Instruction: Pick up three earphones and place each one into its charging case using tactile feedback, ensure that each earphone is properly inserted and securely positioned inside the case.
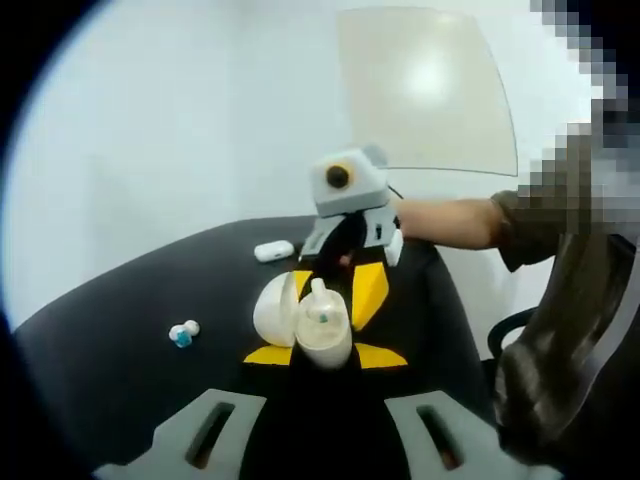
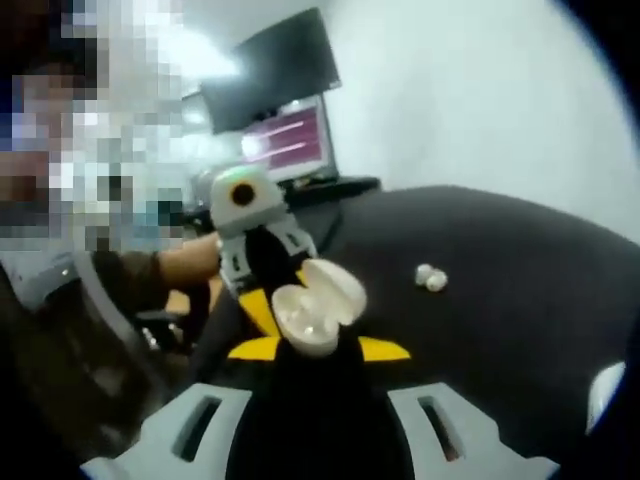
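An open cream charging case sits just above my left gripper, whose yellow-tipped jaws close in on its base. The lid leans left. A white earphone with a teal dot stands in the case. My right gripper comes from the far side, its yellow tips on either side of that earphone; its grip is hidden. In the right gripper view the same case lies right above my right gripper, with the left gripper behind it. A loose earphone lies on the black table.
A closed white case lies at the far edge of the table. A person's forearm holds the right gripper, and a chair stands beside the table. A monitor is behind the table. A white object lies at the right edge.
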